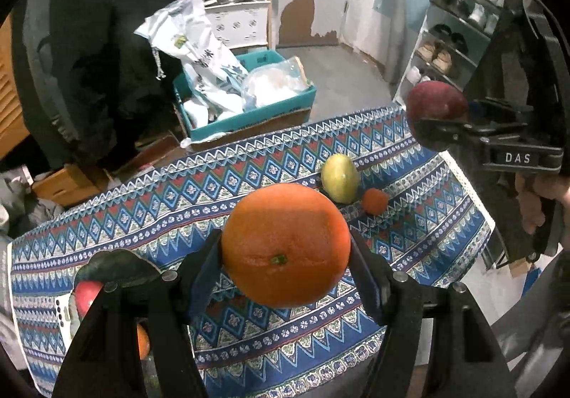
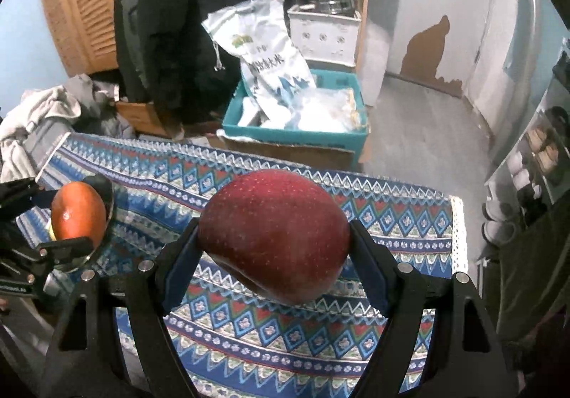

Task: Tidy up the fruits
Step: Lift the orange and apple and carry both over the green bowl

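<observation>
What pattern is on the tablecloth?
Blue, red and white geometric diamond-and-zigzag bands on the tablecloth; clearest in left wrist view.

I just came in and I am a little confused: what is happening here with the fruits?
A person is sorting fruit with two tools. The left hand-held gripper holds an orange; the right hand-held gripper holds a red apple. A green fruit and a small orange fruit lie on the patterned tablecloth.

A table under a blue patterned cloth (image 1: 228,191) bears 1 green fruit (image 1: 340,177) beside 1 small orange fruit (image 1: 375,201).
</observation>
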Motion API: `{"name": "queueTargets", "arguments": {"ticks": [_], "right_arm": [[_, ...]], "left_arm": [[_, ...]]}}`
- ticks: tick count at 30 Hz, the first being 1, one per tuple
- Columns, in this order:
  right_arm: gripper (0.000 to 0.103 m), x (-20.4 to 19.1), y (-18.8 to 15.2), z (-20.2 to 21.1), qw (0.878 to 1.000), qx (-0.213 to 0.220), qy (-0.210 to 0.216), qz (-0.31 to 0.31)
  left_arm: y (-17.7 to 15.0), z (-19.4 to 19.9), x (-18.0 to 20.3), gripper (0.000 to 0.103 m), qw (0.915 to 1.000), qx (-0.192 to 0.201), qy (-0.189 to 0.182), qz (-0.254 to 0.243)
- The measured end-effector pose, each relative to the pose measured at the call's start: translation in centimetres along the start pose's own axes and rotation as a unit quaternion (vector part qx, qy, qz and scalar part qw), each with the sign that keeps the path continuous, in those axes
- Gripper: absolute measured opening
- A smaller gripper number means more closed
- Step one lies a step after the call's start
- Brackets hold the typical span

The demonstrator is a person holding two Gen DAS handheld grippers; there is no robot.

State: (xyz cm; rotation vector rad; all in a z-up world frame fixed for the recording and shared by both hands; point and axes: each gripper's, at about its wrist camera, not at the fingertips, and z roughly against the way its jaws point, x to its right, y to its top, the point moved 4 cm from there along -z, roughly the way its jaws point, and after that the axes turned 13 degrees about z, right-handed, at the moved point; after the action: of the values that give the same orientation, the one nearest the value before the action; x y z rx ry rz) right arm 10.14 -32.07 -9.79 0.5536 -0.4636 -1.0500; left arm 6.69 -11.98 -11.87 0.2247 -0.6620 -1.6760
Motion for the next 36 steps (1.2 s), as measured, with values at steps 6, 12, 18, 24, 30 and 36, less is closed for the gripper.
{"name": "queueTargets", "arguments": {"ticks": [6,12,18,24,30,36], "right_arm": [[0.079,-1.2,0.9,1.3,1.000,0.020,0.009,0.002],[0.079,-3.1,2.0,2.4,0.999,0.036,0.026,0.011],[0.079,-5.3,3.2,2.9,0.998,0.050,0.044,0.023],[0.079,-7.6,4.7,2.8,0.996,0.058,0.065,0.037],[0.079,-10.1,6.2,1.8,0.993,0.057,0.086,0.050],[0.079,-12.9,7.7,0.5,0.990,0.058,0.115,0.061]], "left_arm": [[-0.2,1.6,-1.4,0.070,0.9998,0.016,0.009,0.009],[-0.9,2.7,-3.0,0.070,0.9994,0.018,0.012,0.026],[-1.3,3.9,-4.8,0.070,0.9987,0.022,0.013,0.044],[-1.9,4.7,-6.6,0.070,0.9974,0.026,0.015,0.066],[-2.4,4.9,-9.1,0.070,0.9955,0.022,0.027,0.088],[-2.7,5.3,-12.1,0.070,0.9927,0.023,0.040,0.112]]}}
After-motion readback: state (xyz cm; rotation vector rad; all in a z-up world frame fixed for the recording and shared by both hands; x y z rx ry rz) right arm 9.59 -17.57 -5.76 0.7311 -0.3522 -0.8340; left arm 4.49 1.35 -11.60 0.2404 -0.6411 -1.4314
